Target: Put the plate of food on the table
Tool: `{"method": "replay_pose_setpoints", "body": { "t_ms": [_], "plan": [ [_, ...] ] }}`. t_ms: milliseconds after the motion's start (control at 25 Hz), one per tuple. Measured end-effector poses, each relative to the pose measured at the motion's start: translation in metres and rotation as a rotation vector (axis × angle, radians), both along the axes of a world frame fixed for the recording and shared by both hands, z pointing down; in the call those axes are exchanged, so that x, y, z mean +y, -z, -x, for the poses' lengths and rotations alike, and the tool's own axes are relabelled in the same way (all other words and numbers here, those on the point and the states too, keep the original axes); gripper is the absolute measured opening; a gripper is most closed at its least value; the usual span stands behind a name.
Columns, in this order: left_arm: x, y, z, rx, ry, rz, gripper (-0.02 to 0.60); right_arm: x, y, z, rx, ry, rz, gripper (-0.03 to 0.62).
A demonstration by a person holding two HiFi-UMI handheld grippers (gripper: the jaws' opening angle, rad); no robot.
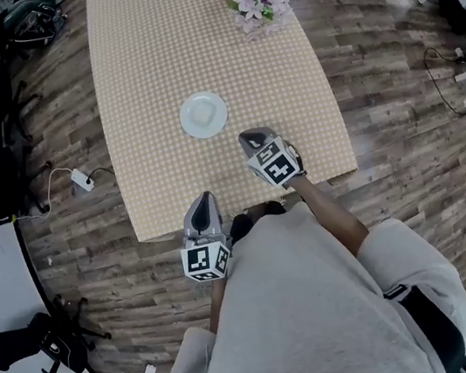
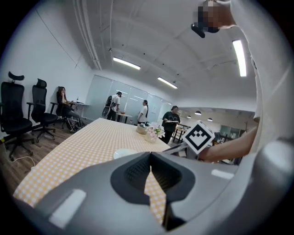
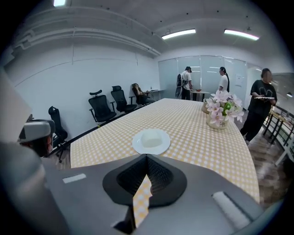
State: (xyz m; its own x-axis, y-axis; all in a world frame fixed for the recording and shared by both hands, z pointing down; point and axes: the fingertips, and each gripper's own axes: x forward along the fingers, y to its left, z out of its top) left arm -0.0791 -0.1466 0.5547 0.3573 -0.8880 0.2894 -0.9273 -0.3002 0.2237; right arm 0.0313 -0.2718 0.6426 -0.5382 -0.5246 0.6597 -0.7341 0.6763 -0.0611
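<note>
In the middle of the frame, the plate (image 1: 203, 114) with its pale mound of food sits flat on the checked table (image 1: 140, 55), well short of the flowers (image 1: 260, 4) at the top. My right gripper (image 1: 253, 140) hangs just below and right of the plate, apart from it, jaws pressed together on nothing. The left gripper (image 1: 203, 200), at the table's lower edge, is likewise closed and empty. I judge the placing done. To finish well, I'd draw both tools back toward the bottom of the frame, lifted off the cloth, so nothing nudges the plate or snags the fabric.
</note>
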Motion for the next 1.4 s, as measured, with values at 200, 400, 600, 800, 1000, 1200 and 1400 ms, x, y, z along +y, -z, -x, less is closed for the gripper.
{"method": "replay_pose_setpoints", "body": {
  "t_ms": [200,400,600,800,1000,1200,1400],
  "plan": [
    [0.022,0.003,-0.027,-0.024,0.005,0.006,0.009,0.031,0.016,-0.027,-0.067,-0.020,-0.033,-0.002],
    [0.029,0.015,-0.035,-0.043,0.003,-0.029,0.009,0.054,0.033,-0.041,-0.109,-0.022,-0.068,-0.003],
    [0.033,0.031,-0.038,-0.037,-0.016,-0.086,0.009,0.082,0.060,-0.043,-0.142,-0.021,-0.120,-0.003],
    [0.051,0.037,-0.033,-0.034,-0.047,-0.117,0.009,0.111,0.075,-0.036,-0.145,-0.044,-0.176,-0.003],
    [0.106,0.044,-0.003,-0.038,-0.067,-0.131,0.009,0.171,0.084,-0.015,-0.153,-0.084,-0.187,-0.003],
    [0.155,0.050,0.027,-0.051,-0.090,-0.163,0.009,0.234,0.088,0.013,-0.171,-0.110,-0.194,-0.003],
    [0.213,0.039,0.026,-0.025,-0.141,-0.142,0.009,0.322,0.078,0.015,-0.155,-0.158,-0.161,-0.003]
  ]
}}
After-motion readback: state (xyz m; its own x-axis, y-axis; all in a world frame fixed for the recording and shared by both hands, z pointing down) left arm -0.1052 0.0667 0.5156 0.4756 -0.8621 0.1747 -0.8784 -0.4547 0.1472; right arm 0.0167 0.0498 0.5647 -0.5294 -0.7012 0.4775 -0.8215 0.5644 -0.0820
